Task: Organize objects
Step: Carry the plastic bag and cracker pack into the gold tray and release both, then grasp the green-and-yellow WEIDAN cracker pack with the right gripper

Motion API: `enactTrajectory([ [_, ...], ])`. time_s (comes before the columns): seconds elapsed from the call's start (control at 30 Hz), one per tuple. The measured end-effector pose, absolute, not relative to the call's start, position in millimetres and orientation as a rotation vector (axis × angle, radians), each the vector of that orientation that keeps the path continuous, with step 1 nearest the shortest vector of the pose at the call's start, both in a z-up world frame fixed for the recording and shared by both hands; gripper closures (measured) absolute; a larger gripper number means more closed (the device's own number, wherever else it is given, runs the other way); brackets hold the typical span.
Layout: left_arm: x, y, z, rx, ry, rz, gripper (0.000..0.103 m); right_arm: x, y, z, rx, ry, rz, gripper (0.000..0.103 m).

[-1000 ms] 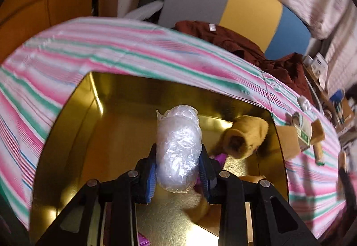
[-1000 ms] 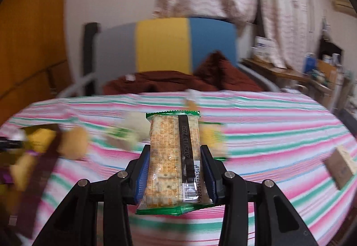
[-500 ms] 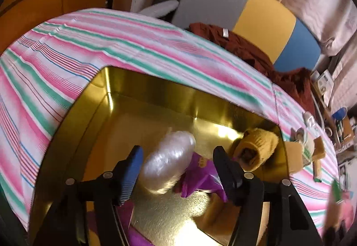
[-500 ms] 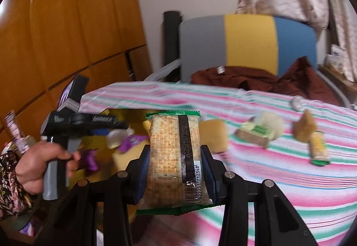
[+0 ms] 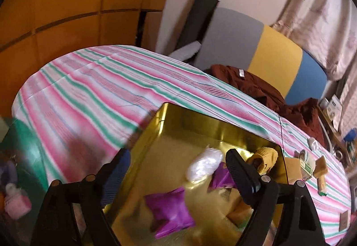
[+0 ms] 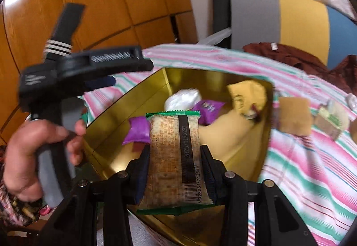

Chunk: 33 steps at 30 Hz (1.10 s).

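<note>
The gold tin [image 6: 104,116] is open-topped — its left half bare; white bundle [image 6: 183,97], purple packets [image 6: 138,130] and yellow pouch [image 6: 247,94] crowd the far-right side.

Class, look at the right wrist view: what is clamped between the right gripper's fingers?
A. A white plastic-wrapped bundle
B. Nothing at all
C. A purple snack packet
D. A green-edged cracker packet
D: the cracker packet sits pressed between the right gripper fingers above the gold tin.

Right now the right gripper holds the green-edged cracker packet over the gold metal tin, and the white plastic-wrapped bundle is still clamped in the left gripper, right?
Not quite: the white plastic-wrapped bundle lies loose in the gold metal tin; the left gripper has just been opening and holds nothing, as the left wrist view shows. The rest is right.
</note>
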<state>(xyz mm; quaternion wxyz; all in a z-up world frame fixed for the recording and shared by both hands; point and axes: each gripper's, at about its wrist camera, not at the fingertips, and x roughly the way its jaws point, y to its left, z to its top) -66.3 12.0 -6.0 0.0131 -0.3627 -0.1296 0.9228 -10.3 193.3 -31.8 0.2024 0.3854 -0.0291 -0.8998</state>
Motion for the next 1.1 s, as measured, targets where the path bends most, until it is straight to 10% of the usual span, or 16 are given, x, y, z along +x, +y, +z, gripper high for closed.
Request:
enactTrajectory([
  [1.1, -14.0, 123.0, -12.5, -1.129, -0.168, 2.580, 0.014, -4.3, 338.7, -29.5, 1.094, -0.476, -2.845, 0.056],
])
